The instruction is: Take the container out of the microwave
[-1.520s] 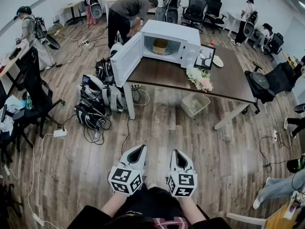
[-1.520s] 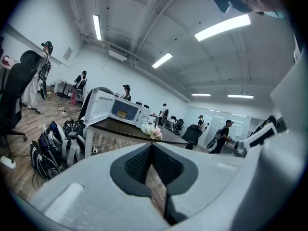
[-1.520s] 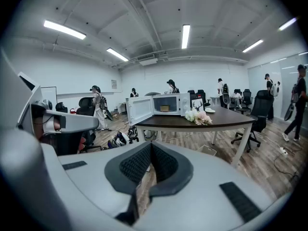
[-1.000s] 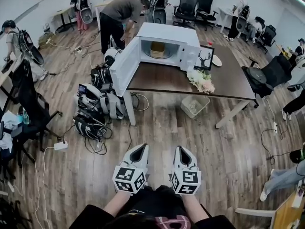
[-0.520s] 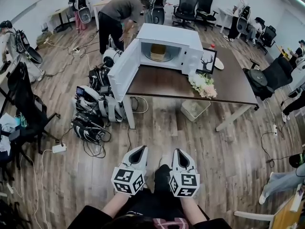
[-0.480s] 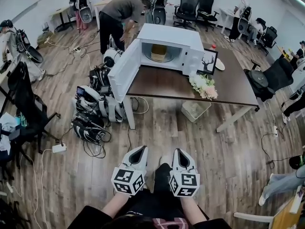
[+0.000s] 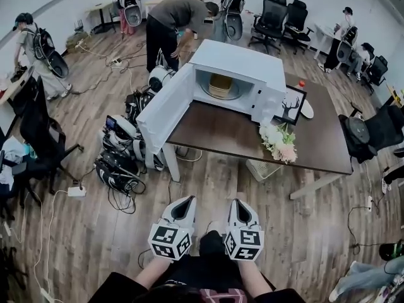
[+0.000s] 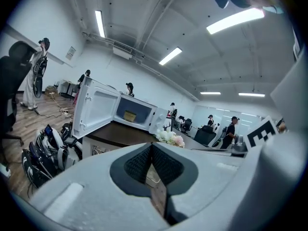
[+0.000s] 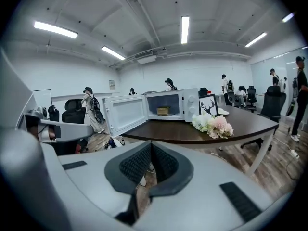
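- L gripper (image 7: 182, 202) & R gripper (image 7: 235, 202): side by side, low in front of the body, aimed fwd and slightly down; both clenched tight, nothing btwn jaws.
- Microwave (image 7: 247, 59) on table (image 7: 214, 141), well apart from grippers; door (image 7: 165, 106) swung wide.
- Container (image 7: 220, 85): sits inside the microwave cavity, approx centred.
- Look: small, round, tan; contents can't be made out.

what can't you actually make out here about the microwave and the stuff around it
- container contents: too small in every view, deep inside the microwave
- microwave control markings: too small in all views
- basket on the floor: head view, the table hides its far part
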